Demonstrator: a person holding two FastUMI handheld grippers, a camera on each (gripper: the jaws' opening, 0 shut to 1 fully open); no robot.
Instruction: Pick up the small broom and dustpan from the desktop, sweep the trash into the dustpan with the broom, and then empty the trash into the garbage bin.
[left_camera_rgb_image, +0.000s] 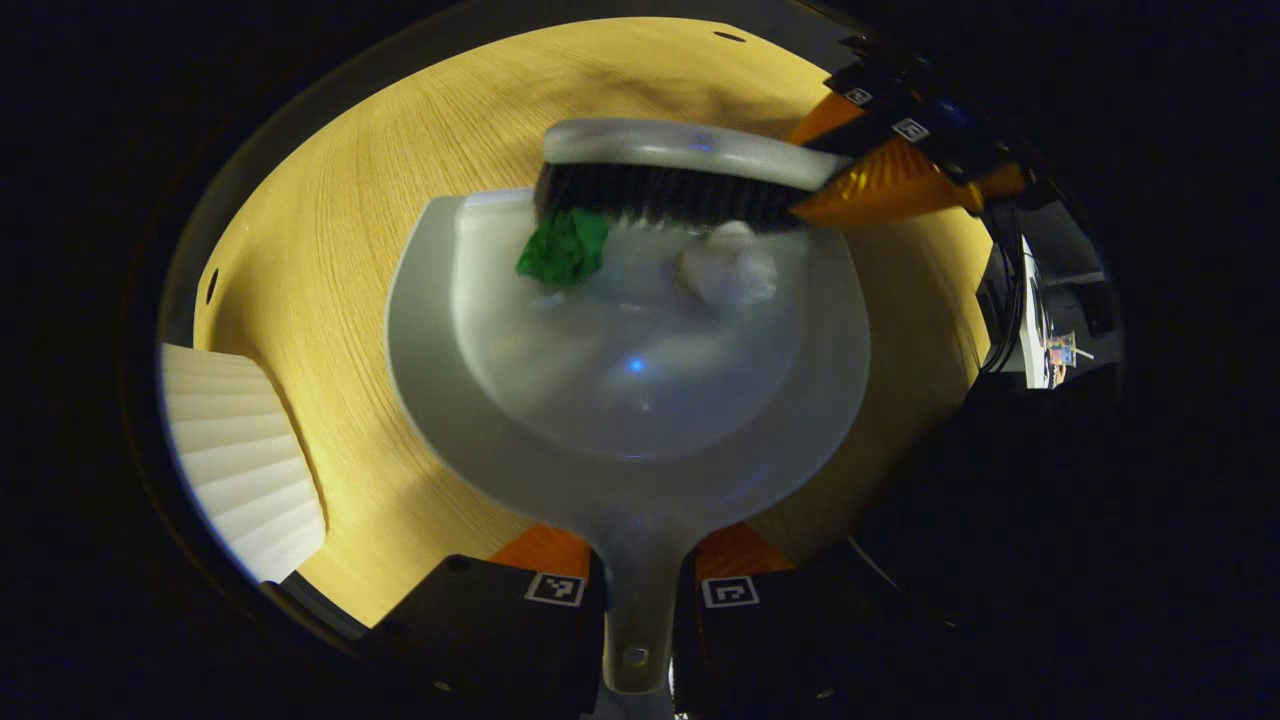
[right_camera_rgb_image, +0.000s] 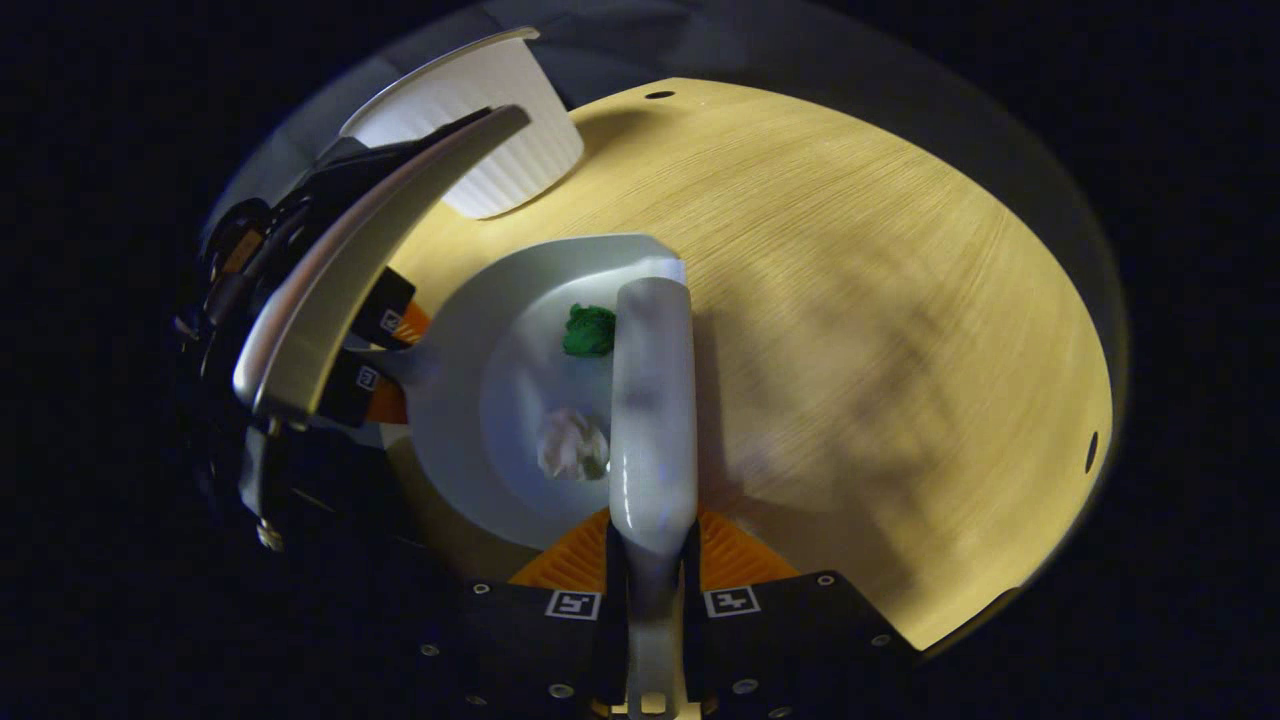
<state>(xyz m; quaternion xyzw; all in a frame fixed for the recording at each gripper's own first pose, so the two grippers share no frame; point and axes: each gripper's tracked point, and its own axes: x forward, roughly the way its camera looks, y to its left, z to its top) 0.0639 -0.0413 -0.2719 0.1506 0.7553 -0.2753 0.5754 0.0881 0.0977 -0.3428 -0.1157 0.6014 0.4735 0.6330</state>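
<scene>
The left hand-held gripper (left_camera_rgb_image: 640, 590) clamps the dustpan (left_camera_rgb_image: 620, 400) handle, pan flat on the bench (left_camera_rgb_image: 330, 230); the right hand-held gripper (right_camera_rgb_image: 650, 590) grips the broom (right_camera_rgb_image: 652, 400). Green scrap (left_camera_rgb_image: 563, 247) and white wad (left_camera_rgb_image: 730, 268) lie inside: sweep them deeper, keeping the pan level before moving to the white ribbed bin (left_camera_rgb_image: 240, 460).

The white ribbed bin (left_camera_rgb_image: 240, 460) stands near the dustpan (left_camera_rgb_image: 640, 400); bare desktop (right_camera_rgb_image: 880, 330) lies beyond the broom (right_camera_rgb_image: 652, 400).

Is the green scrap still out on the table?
No, the green scrap lies inside the dustpan, just under the broom bristles.
</scene>
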